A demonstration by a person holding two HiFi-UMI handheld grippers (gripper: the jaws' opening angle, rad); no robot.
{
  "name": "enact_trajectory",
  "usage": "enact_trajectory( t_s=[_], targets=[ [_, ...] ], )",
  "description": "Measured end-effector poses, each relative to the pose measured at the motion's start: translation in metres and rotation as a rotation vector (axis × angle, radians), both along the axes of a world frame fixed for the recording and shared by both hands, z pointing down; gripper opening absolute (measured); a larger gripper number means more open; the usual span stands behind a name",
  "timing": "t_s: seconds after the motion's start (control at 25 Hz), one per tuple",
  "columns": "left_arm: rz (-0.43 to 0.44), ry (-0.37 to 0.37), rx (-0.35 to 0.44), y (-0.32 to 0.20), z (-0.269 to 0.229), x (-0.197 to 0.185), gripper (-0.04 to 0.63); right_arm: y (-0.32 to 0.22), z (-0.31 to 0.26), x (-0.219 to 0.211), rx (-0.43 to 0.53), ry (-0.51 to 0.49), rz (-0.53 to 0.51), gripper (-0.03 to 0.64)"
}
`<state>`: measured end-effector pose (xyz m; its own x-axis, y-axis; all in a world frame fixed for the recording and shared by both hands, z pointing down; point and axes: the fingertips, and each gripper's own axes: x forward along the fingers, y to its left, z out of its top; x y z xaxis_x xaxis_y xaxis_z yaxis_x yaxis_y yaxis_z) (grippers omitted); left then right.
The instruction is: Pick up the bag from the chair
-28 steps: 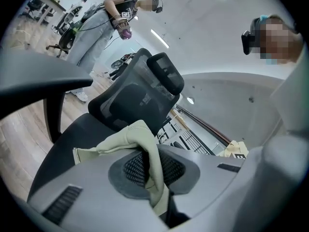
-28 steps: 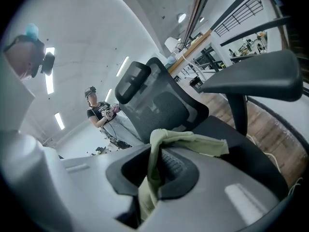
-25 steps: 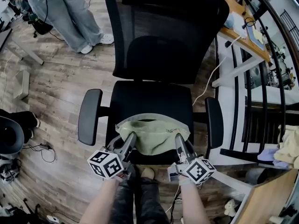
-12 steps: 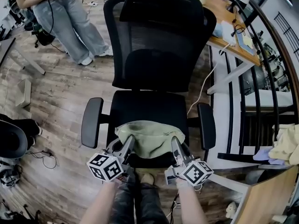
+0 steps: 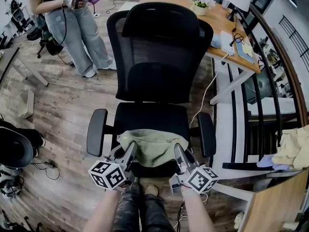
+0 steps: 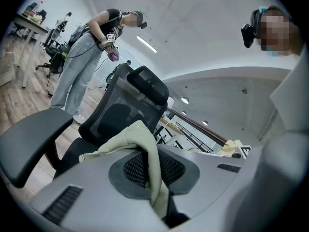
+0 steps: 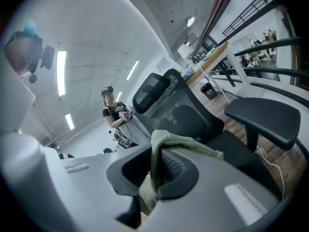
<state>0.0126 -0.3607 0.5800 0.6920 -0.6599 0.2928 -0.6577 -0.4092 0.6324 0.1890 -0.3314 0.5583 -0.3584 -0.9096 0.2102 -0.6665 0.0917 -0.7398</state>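
Observation:
A pale green fabric bag (image 5: 150,147) hangs between my two grippers above the front of the black office chair's seat (image 5: 149,115). My left gripper (image 5: 129,148) is shut on the bag's left edge, and the cloth (image 6: 145,151) is pinched between its jaws in the left gripper view. My right gripper (image 5: 177,149) is shut on the bag's right edge; the right gripper view shows a fold of the bag (image 7: 159,153) clamped between its pads. The bag sags in the middle between the two grips.
The chair has a tall mesh backrest (image 5: 159,52) and two armrests (image 5: 96,132) (image 5: 206,134). A person in jeans (image 5: 79,28) stands at the back left with another gripper. A wooden desk (image 5: 217,23) and black railing (image 5: 270,95) are on the right. My legs are below the chair.
Both grippers have risen with the bag, which has lifted off the seat. The head view has tipped up, so more of the room behind the chair shows.

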Motion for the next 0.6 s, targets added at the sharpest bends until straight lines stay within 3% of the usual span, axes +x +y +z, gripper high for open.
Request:
enact_trajectory(
  t_s=[0.6],
  targets=[
    [0.006,-0.027,0.075,-0.004,-0.070,-0.001,0.018,-0.005,-0.071,-0.005,0.069,-0.001,-0.022,0.026]
  ],
)
